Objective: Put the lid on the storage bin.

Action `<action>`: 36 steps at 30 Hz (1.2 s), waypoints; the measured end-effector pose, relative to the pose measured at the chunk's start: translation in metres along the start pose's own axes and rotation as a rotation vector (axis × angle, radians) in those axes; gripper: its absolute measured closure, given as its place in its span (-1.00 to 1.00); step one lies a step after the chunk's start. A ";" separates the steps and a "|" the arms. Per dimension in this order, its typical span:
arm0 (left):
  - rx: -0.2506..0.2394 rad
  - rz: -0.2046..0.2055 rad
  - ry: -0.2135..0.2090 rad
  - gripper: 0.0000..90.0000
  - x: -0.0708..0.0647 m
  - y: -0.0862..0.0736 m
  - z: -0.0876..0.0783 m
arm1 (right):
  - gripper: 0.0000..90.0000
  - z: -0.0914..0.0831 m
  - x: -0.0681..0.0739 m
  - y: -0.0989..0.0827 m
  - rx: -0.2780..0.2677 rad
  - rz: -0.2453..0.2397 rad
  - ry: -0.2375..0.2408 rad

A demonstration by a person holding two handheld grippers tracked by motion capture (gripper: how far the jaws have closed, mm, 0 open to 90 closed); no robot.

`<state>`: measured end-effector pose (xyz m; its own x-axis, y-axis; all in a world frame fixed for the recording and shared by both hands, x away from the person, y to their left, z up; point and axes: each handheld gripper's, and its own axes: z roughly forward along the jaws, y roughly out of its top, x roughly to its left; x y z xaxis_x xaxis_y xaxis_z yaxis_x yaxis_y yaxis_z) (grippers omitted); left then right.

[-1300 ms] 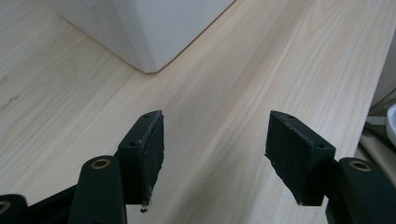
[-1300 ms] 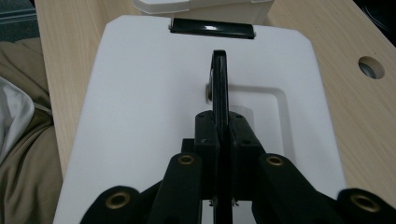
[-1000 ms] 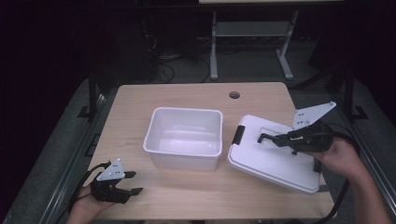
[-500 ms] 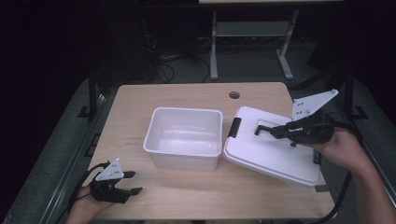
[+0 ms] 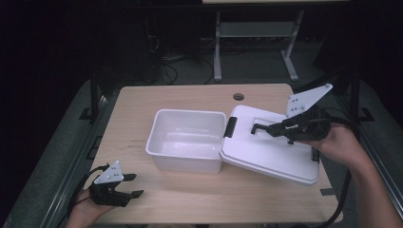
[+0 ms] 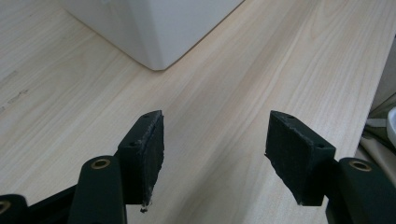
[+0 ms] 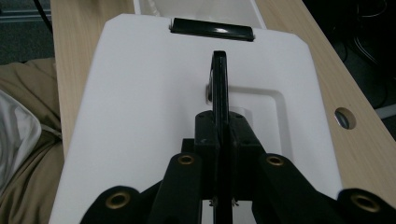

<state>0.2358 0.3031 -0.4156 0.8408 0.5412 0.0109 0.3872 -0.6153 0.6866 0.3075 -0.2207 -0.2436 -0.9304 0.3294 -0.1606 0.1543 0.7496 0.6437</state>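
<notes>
- No text, label, brand, number or sign can be read on the lid [image 5: 271,153], the bin [image 5: 187,137] or the table [image 5: 190,97].

The left gripper [image 5: 124,186] rests low with jaws apart, while the right gripper [image 5: 259,128], raised, is clamped tight.

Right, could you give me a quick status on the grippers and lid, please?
Right gripper shut on lid handle. Lid tilted against white bin. Left gripper open, idle. Nothing in the way.
</notes>
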 end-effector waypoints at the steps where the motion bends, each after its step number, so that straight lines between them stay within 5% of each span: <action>1: -0.001 0.000 0.001 -0.18 0.000 0.000 -0.001 | 0.86 0.001 0.000 0.002 -0.003 -0.004 0.002; 36: -0.006 -0.003 0.002 -0.18 0.001 -0.002 -0.001 | 0.86 0.043 -0.007 0.080 -0.017 -0.099 0.079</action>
<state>0.2351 0.3055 -0.4160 0.8389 0.5442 0.0105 0.3873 -0.6104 0.6910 0.3406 -0.1381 -0.2231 -0.9642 0.2073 -0.1654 0.0550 0.7664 0.6400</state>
